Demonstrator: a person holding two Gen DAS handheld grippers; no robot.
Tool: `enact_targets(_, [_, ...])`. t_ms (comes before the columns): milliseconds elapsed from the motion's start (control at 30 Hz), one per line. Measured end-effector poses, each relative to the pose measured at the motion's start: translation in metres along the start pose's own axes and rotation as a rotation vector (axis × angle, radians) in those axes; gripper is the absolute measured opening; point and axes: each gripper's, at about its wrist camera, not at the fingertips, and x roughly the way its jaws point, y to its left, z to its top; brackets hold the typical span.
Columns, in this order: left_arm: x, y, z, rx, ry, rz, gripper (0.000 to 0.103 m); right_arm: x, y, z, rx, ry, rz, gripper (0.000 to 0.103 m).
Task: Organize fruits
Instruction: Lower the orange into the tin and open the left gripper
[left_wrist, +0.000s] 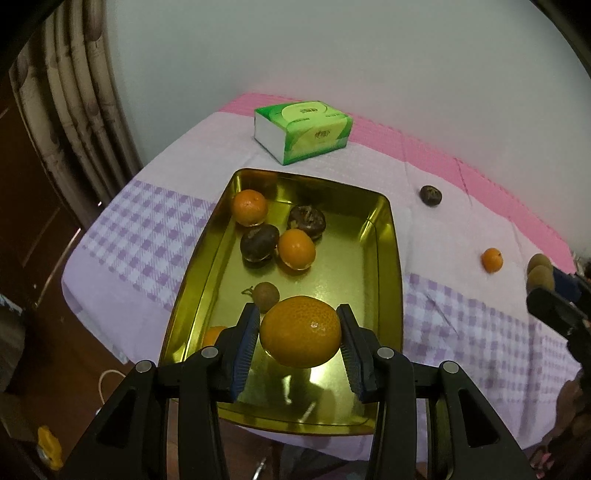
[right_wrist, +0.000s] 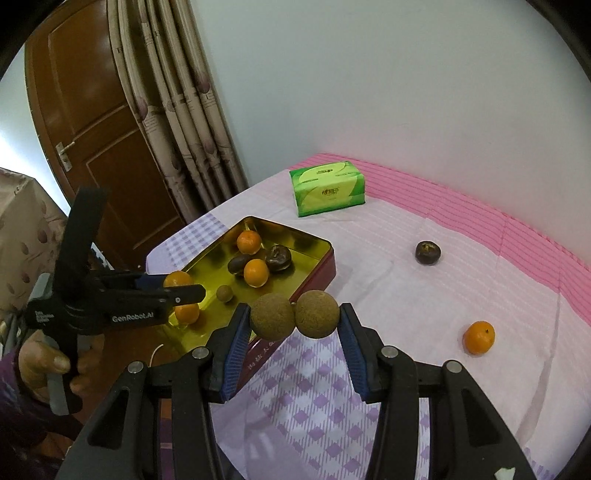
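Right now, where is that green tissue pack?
The tissue pack lies at the table's far side near the wall, on the edge of the pink stripe, just beyond the gold tray. It is toward the left, near the curtain.

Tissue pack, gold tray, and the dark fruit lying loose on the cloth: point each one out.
Tissue pack (right_wrist: 327, 192), right wrist view, front face.
Gold tray (left_wrist: 389, 258), left wrist view, right wall.
Dark fruit (right_wrist: 427, 252), right wrist view, top middle.

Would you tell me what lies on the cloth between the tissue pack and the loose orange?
Only a dark mangosteen, between the tissue pack and the loose orange, in the right wrist view.
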Motion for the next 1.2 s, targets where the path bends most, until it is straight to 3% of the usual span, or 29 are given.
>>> enact_targets(1200, [0.027, -0.014, -0.010, 0.095, 0.069, 0.057, 0.044, 0.000, 0.003, -0.004, 0.010, 0.006, -0.004, 0.045])
